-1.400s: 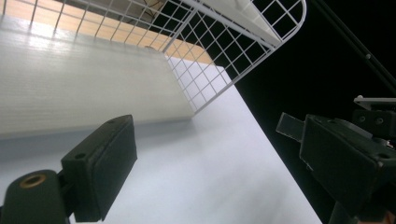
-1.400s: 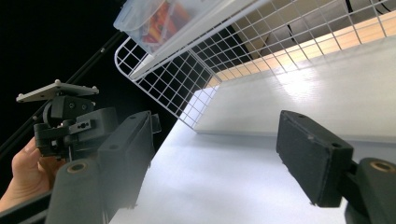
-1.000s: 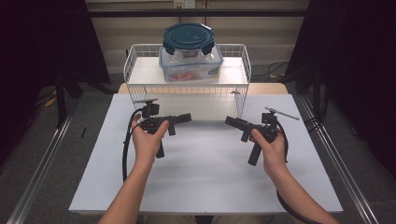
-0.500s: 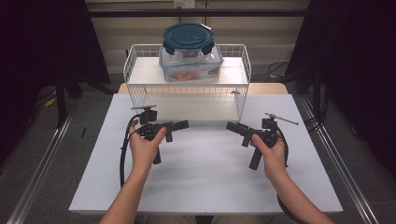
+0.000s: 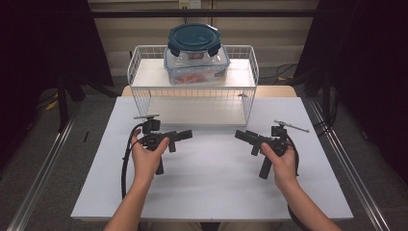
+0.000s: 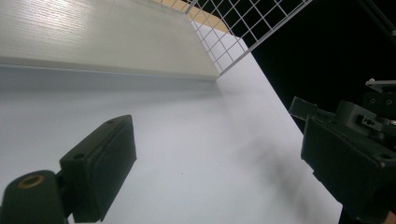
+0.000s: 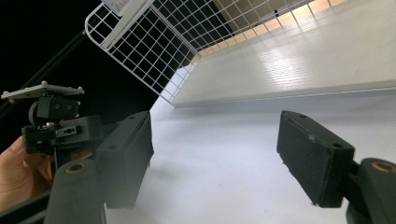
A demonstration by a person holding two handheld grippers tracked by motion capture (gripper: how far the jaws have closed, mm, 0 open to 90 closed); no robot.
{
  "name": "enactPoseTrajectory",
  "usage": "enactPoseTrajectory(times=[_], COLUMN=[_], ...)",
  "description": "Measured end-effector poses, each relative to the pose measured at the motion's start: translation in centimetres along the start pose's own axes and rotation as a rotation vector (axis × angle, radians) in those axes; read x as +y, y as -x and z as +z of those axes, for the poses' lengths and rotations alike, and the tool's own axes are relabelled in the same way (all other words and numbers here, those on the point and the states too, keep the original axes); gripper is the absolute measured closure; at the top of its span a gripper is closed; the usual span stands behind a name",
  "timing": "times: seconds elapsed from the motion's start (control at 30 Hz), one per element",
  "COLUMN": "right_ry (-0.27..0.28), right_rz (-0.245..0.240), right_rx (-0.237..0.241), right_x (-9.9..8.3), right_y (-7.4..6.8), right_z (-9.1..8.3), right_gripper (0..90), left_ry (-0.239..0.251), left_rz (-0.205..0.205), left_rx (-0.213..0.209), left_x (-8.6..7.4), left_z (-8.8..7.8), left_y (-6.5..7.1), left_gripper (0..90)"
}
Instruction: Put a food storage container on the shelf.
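Two hands hold black grippers low over a white table point(image 5: 207, 187), jaws pointing inward at each other. The left gripper point(image 5: 185, 135) is open; in its own view the left gripper point(image 6: 219, 172) has a wide gap with only bare table between the pads. The right gripper point(image 5: 241, 135) is open too, and in its own view the right gripper point(image 7: 219, 158) has nothing between its jaws. Each shows in the other's view: the right gripper point(image 6: 373, 109) at the right edge, the left gripper point(image 7: 56, 123) in a hand at the left.
A white wire basket rack point(image 5: 192, 98) stands at the table's far edge, just beyond both grippers, with a pale board point(image 5: 192, 113) as its floor. On its upper shelf sit a clear lidded box point(image 5: 196, 70) and a round teal-lidded container point(image 5: 194, 39). Dark curtains flank the table.
The left gripper has sunk a little toward the table and come nearer the person. The right gripper has barely shifted. Both stay open.
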State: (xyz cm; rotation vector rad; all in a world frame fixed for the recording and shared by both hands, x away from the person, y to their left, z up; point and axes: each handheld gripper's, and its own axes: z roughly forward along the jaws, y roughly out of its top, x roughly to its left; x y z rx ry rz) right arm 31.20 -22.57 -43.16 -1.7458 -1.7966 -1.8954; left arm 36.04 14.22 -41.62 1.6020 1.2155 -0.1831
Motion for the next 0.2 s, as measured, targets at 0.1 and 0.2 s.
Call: enactPoseTrajectory(times=[0.1,0.2], right_ry=[0.004,0.002], right_rz=[-0.007,-0.003], right_rx=[-0.005,-0.009], right_x=[-0.05,-0.11], right_y=[0.14,0.34], right_z=[-0.16,-0.22], right_gripper=[26.3,26.2], left_ry=[0.006,0.007], left_rz=[0.006,0.019], left_rx=[-0.005,0.001], left_x=[-0.07,-0.1], left_z=[-0.12,-0.18], left_y=[0.02,0.06], left_gripper=[10.0,9.7])
